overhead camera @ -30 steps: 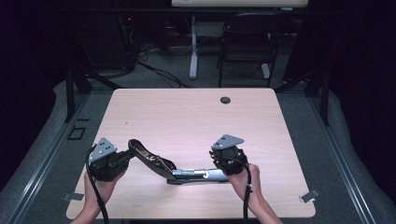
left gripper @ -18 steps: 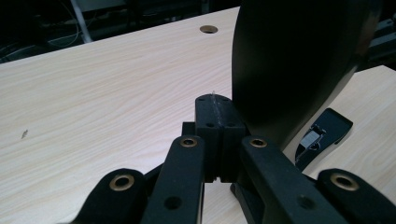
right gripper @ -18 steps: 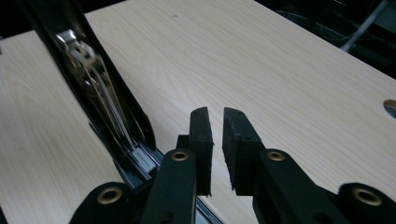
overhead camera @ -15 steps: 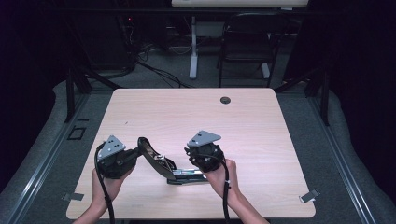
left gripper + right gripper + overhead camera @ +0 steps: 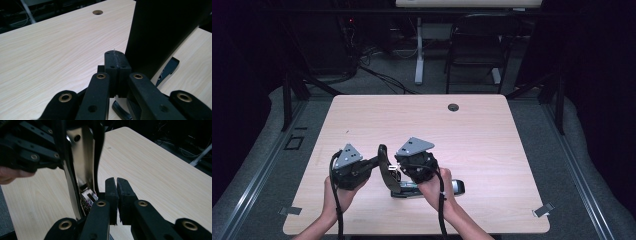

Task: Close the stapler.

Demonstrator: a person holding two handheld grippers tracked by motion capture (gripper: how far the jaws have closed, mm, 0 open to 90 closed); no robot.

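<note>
A black stapler [image 5: 453, 187] lies open on the wooden table [image 5: 492, 140], its lid [image 5: 383, 161] raised nearly upright over the base. My left gripper [image 5: 373, 161] is shut and its tips rest against the lid's left side; in the left gripper view the pads [image 5: 114, 53] meet beside the dark lid [image 5: 160, 37]. My right gripper [image 5: 400, 169] sits over the stapler's middle, pointing at the lid. Its jaws [image 5: 116, 181] have just closed to a hairline gap with nothing between them, next to the shiny metal staple channel [image 5: 83, 157].
A round cable hole [image 5: 453, 107] sits near the table's far edge. A dark chair [image 5: 474, 50] and a white desk leg [image 5: 418, 55] stand behind the table. Tape strips mark the floor at the near corners [image 5: 543, 210].
The left hand moved right and the right hand moved left, so both now crowd the stapler's left end. The lid went from slanted to nearly upright.
</note>
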